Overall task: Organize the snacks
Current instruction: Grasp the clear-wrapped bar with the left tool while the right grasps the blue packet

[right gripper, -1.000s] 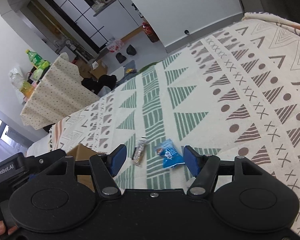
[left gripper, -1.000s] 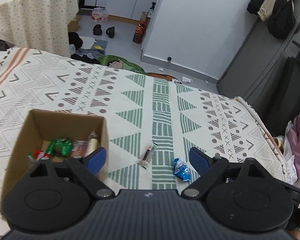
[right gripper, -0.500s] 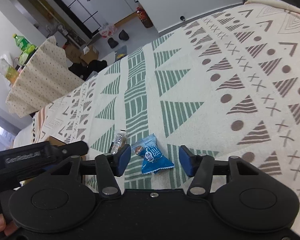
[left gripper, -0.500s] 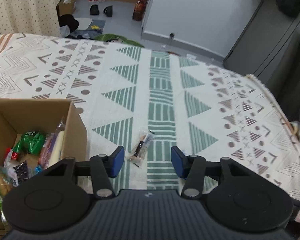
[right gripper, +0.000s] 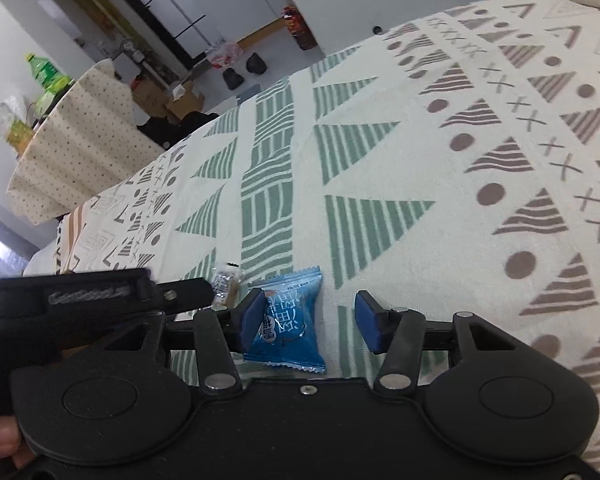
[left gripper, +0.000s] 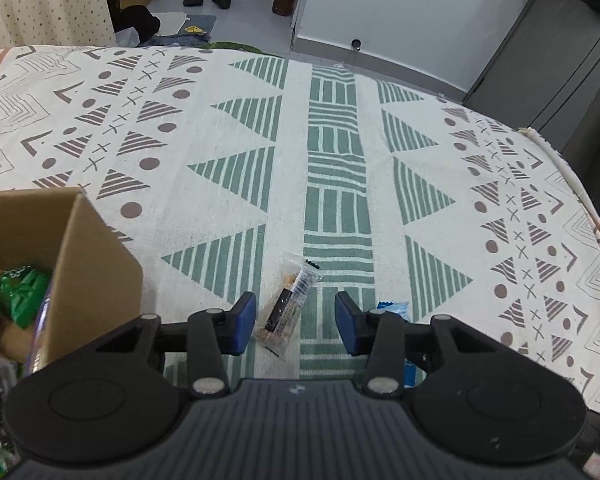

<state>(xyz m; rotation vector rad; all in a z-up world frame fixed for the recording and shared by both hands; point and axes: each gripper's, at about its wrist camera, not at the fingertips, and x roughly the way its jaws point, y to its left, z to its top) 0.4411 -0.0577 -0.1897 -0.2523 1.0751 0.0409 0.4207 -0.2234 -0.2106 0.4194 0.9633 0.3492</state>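
The left gripper (left gripper: 295, 323) hangs low over the patterned cloth (left gripper: 228, 128) with its blue-padded jaws spread apart, and the clear-wrapped snack bar (left gripper: 288, 304) lies flat on the cloth in the gap between them, nearer the left pad; neither pad seems to touch it, though the near end of the wrapper runs close under the finger and contact there is hard to judge. The right gripper (right gripper: 313, 322) is likewise parted, straddling the blue snack packet (right gripper: 290, 320), whose left edge sits against or just under the left pad while the right pad stands clear of it.

Taking the blue packet as the landmark: the snack bar lies just to its left, and the right wrist view shows only the far end of it (right gripper: 228, 284), the rest hidden behind the black body of the left tool (right gripper: 88, 300). The left wrist view shows the bar whole but only a sliver of the blue packet (left gripper: 394, 307) behind its own right finger.

Further left of the packet, beyond the bar, stands the cardboard box (left gripper: 88, 264), visible only from the left wrist, with a green packet (left gripper: 20, 292) and other wrapped snacks inside. Only the right wrist view catches a fingertip (right gripper: 0, 438) at the lower left edge.
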